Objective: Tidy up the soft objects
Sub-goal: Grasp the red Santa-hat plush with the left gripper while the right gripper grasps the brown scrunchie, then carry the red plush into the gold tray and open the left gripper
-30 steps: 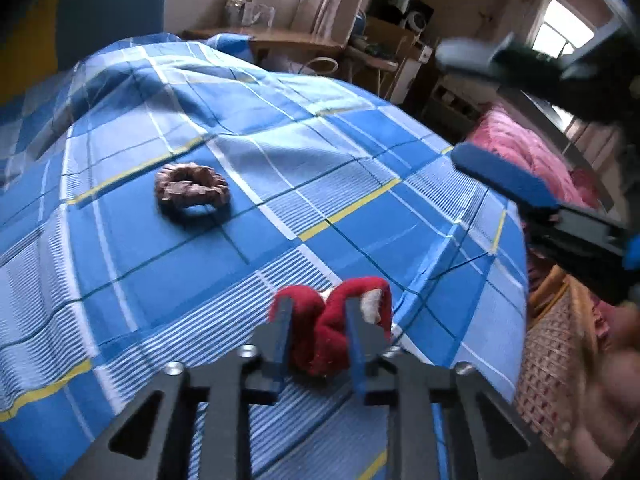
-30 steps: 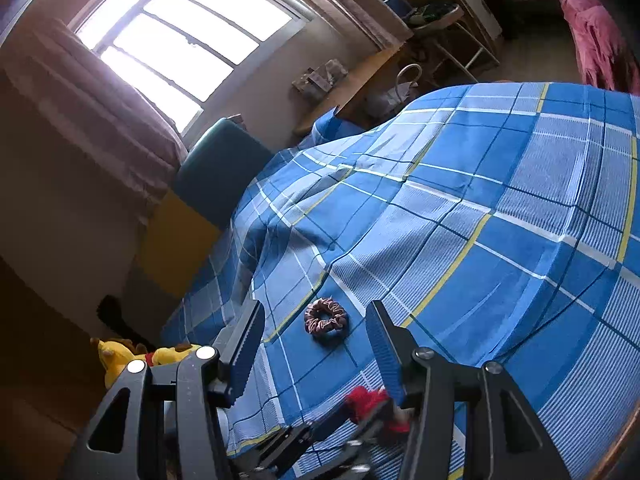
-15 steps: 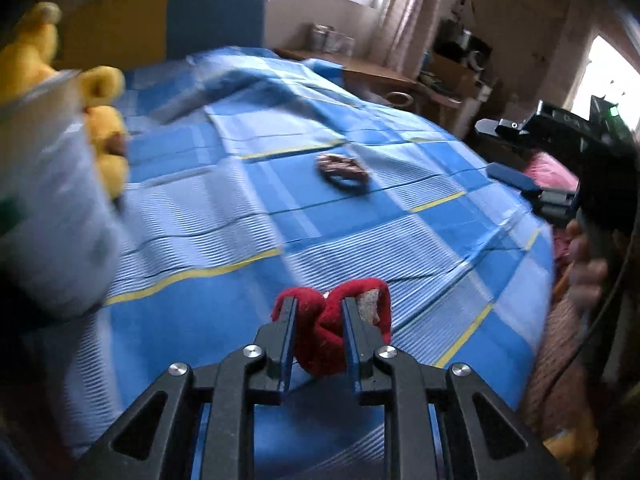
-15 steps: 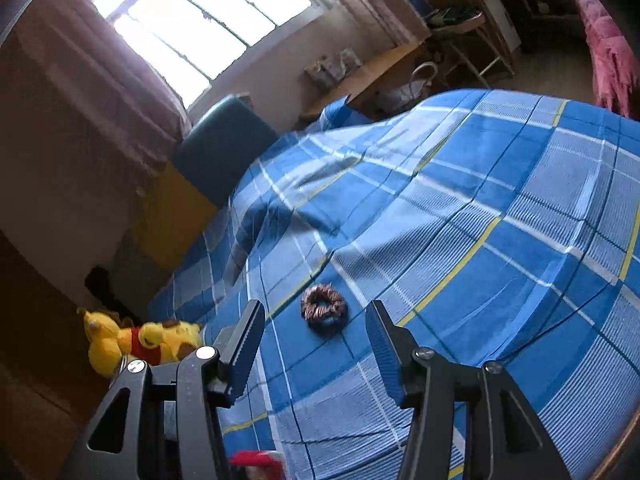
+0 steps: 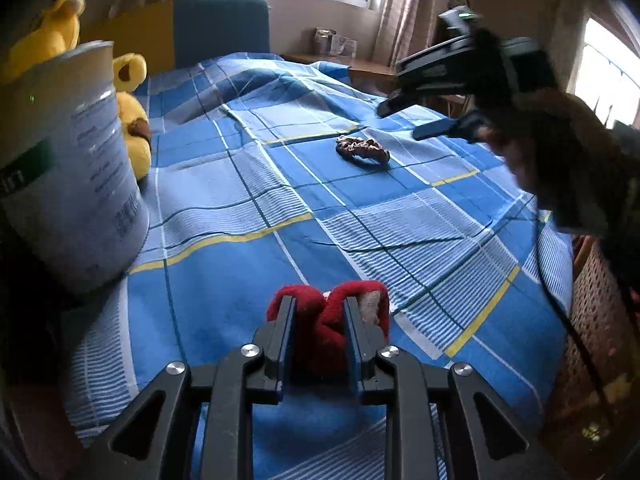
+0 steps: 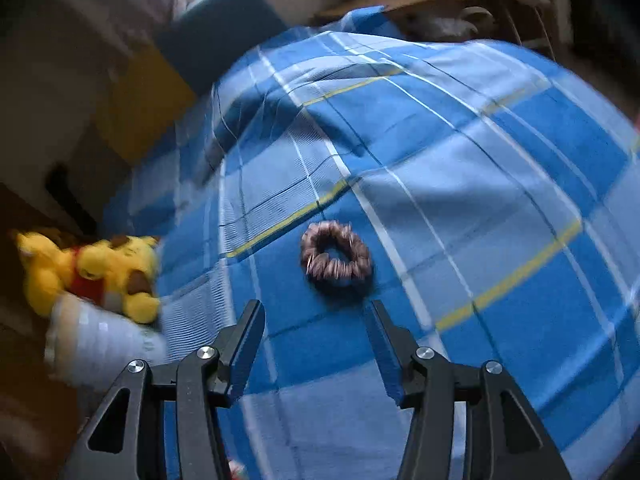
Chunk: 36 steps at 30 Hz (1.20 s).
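Left wrist view: left gripper (image 5: 318, 316), jaws opening, pinches a red plush (image 5: 320, 320) beside the white canister (image 5: 68, 168); right gripper (image 6: 314, 326) hangs open above the scrunchie (image 6: 336, 258).

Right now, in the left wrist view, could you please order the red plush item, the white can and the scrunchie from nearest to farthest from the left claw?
1. Red plush item, between the left claw fingers.
2. White can, left side.
3. Scrunchie, farther up the bed, centre-right.

The right gripper (image 6: 316, 328) holds its black fingers (image 6: 248, 332) apart with nothing between them, above a blue plaid bedspread (image 6: 460, 184). A brown ruffled fabric scrunchie (image 6: 337, 257) lies just beyond them. At left, a yellow plush bear (image 6: 92, 268) rests beside a pale cylindrical container (image 6: 100, 348).
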Each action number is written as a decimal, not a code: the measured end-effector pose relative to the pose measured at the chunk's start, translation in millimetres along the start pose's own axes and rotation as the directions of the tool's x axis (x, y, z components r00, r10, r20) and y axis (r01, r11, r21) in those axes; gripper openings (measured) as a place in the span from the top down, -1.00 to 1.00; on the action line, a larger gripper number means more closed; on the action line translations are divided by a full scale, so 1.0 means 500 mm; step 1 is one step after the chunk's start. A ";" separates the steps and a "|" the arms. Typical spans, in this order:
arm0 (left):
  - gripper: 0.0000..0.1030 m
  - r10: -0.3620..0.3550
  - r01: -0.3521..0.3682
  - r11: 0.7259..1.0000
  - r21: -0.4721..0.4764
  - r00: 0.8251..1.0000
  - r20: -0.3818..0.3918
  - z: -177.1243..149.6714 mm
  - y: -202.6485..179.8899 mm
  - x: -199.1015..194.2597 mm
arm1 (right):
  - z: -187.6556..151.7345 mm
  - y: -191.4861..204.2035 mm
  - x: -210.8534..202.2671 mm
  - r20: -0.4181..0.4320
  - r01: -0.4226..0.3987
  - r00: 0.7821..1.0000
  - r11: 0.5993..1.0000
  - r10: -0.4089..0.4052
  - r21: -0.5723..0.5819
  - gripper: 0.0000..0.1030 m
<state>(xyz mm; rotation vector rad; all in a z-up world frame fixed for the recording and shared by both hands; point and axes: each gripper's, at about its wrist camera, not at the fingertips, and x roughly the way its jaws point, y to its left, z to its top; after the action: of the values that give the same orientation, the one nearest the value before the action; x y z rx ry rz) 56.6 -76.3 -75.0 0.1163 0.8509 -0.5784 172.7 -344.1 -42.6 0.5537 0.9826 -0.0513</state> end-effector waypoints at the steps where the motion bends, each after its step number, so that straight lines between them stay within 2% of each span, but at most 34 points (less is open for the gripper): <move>1: 0.52 -0.008 0.008 1.000 -0.009 1.000 0.000 0.000 0.003 0.001 | 0.013 0.014 0.020 -0.008 0.033 0.999 0.998 -0.034 -0.045 -0.03; 4: 0.49 -0.028 0.028 0.999 -0.033 1.000 0.000 0.000 0.011 0.005 | 0.035 0.044 0.065 -0.031 0.115 0.992 0.981 -0.121 -0.153 -0.04; 8: 0.47 -0.046 0.046 0.997 -0.055 0.999 0.000 -0.001 0.018 0.008 | 0.055 0.073 0.127 -0.059 0.206 0.972 0.941 -0.229 -0.269 -0.04; 15: 0.44 -0.061 0.061 0.994 -0.089 0.998 0.000 -0.002 0.026 0.009 | 0.048 0.081 0.193 -0.134 0.241 0.938 0.880 -0.319 -0.409 -0.05; 16: 0.44 -0.059 0.059 0.994 -0.089 0.998 0.001 -0.002 0.025 0.009 | 0.045 0.080 0.192 -0.139 0.236 0.938 0.879 -0.317 -0.415 0.06; 17: 0.44 -0.058 0.058 0.995 -0.087 0.998 0.002 -0.002 0.025 0.010 | 0.039 0.078 0.186 -0.139 0.232 0.939 0.877 -0.315 -0.420 0.28; 18: 0.44 -0.054 0.054 0.995 -0.085 0.999 0.003 -0.002 0.024 0.009 | 0.033 0.077 0.178 -0.131 0.238 0.938 0.871 -0.321 -0.430 0.68; 20: 0.46 -0.047 0.047 0.995 -0.088 0.999 0.006 -0.004 0.023 0.008 | 0.019 0.072 0.156 -0.120 0.240 0.940 0.869 -0.319 -0.433 0.79; 26: 0.54 -0.026 0.026 0.996 -0.086 1.000 0.004 -0.007 0.022 0.000 | -0.057 0.076 0.085 -0.116 0.168 0.965 0.890 -0.237 -0.425 0.80; 29: 0.58 -0.014 0.014 0.997 -0.080 1.000 -0.001 -0.007 0.021 -0.009 | -0.091 0.065 0.104 -0.133 0.176 0.959 0.893 -0.251 -0.414 0.79; 36: 0.61 0.005 -0.006 0.996 -0.092 1.000 -0.008 -0.018 0.023 -0.040 | -0.092 0.069 0.116 -0.117 0.173 0.964 0.896 -0.240 -0.409 0.76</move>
<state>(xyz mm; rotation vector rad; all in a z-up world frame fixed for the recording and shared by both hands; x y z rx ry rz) 46.4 -54.9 -67.8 0.0373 0.8834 -0.5332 179.5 -281.3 -94.1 0.0777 1.1751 0.0044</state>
